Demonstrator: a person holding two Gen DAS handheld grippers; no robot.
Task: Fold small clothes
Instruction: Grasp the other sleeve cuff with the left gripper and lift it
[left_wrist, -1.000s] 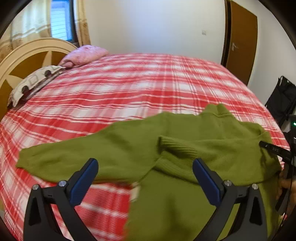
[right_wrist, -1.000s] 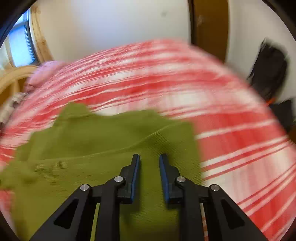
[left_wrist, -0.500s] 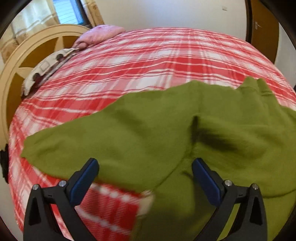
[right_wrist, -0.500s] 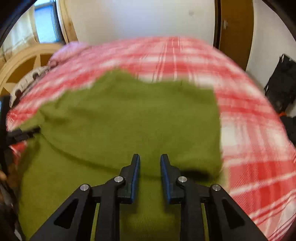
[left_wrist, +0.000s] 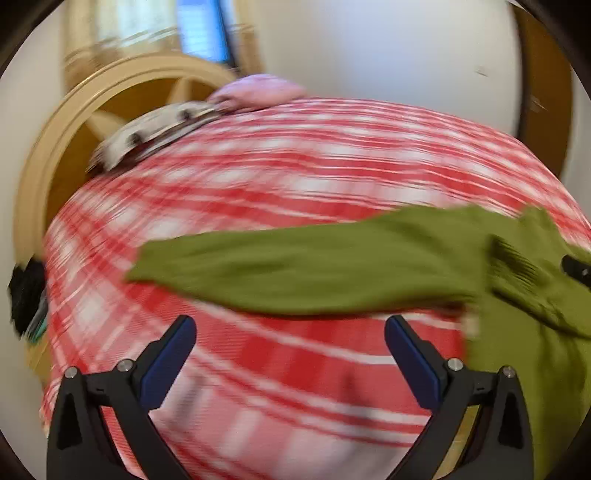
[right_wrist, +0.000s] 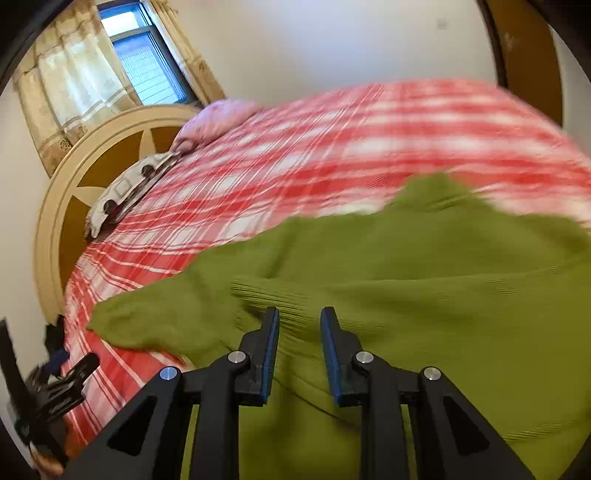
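Green sweater (right_wrist: 424, 280) on red plaid bed (right_wrist: 332, 147), wooden headboard (right_wrist: 70, 192) beyond

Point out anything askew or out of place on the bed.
The green sweater is not laid flat: one sleeve sticks straight out across the red plaid bedspread, while ribbed fabric lies bunched over the body. Nothing looks spilled or damaged, though both views are blurred.

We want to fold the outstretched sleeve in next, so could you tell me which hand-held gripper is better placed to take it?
Probably left: the left hand-held gripper is wide open, just short of the sleeve.
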